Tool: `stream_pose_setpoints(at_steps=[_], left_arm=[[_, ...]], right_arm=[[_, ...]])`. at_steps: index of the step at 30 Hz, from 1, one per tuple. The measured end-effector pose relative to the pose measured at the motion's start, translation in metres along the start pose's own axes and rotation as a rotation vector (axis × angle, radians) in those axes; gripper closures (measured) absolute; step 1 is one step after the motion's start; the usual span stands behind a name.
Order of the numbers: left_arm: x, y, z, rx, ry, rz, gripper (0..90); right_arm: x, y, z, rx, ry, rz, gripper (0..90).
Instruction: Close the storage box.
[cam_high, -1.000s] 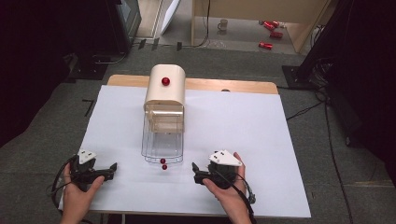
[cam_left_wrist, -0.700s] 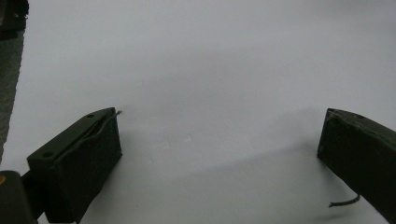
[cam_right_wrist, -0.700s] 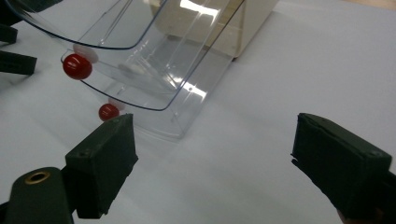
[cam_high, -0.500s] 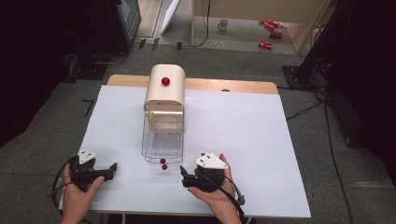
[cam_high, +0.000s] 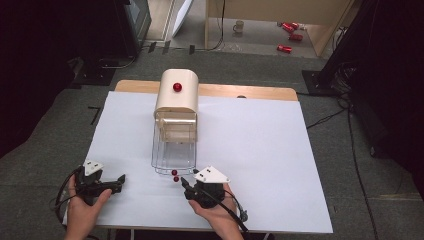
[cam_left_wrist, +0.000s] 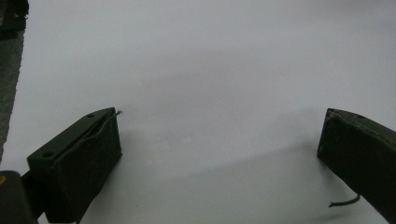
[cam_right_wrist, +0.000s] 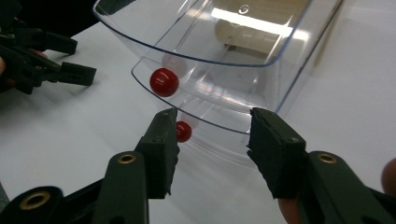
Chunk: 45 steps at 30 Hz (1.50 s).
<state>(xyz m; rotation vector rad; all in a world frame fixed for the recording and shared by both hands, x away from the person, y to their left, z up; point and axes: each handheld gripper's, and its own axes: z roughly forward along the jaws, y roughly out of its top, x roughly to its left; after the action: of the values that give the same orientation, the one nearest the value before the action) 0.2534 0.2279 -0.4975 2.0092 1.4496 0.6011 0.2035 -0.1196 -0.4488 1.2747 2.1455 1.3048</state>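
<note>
The right hand-held gripper (cam_high: 187, 184) sat low on the worktop (cam_high: 260, 150), right at the near end of the clear plastic tray (cam_high: 172, 150) that stuck out from the cream-coloured box (cam_high: 176, 97). Its jaws were spread apart with nothing between them, and they pointed at the tray's rounded front lip. From the right gripper view you could see that lip (cam_right_wrist: 205, 116) just past the two jaws, pretty much level with their tips.

Two little red balls were the interesting bit. From above they sat together, one (cam_high: 174, 172) at the tray's near edge and the other (cam_high: 176, 178) just in front of it on the white surface. In the right gripper view the bigger-looking one (cam_right_wrist: 164, 82) sat by the tray's lip and the smaller-looking one (cam_right_wrist: 183, 131) was tucked right beside the left-hand jaw's tip. I couldn't tell if that jaw was touching it.

The box also had a red knob (cam_high: 177, 87) on its rounded top.

The left hand-held gripper (cam_high: 120, 178) was well off to the side near the front left corner of the worktop, held in the person's left hand (cam_high: 82, 212). Its jaws were wide open too, over bare white surface (cam_left_wrist: 224, 84), gripping nothing.
</note>
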Motion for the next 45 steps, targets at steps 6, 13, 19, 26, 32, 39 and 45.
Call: stream_pose_setpoints(at_steps=[6,13,19,26,32,39,45], left_arm=[[0.0,0.0,0.0,0.0,0.0,0.0,0.0],[0.0,0.0,0.0,0.001,-0.001,0.0,0.0],[0.0,0.0,0.0,0.0,-0.001,0.0,0.0],[0.0,0.0,0.0,0.001,-0.001,0.0,0.0],[0.0,0.0,0.0,0.001,-0.001,0.0,0.0],[0.0,0.0,0.0,0.001,-0.001,0.0,0.0],[0.0,0.0,0.0,0.001,-0.001,0.0,0.0]], right_arm=[[0.006,0.0,0.008,-0.001,0.024,0.008,61.7],[0.009,0.002,0.013,0.008,0.042,0.024,67.8],[0.013,0.003,0.016,0.007,0.045,0.018,70.2],[0.018,0.003,0.021,0.0,0.04,0.023,71.9],[0.021,0.004,0.023,-0.009,0.035,0.03,74.7],[0.023,0.006,0.023,-0.004,0.023,0.033,75.7],[0.023,0.009,0.02,-0.01,0.03,0.028,75.9]])
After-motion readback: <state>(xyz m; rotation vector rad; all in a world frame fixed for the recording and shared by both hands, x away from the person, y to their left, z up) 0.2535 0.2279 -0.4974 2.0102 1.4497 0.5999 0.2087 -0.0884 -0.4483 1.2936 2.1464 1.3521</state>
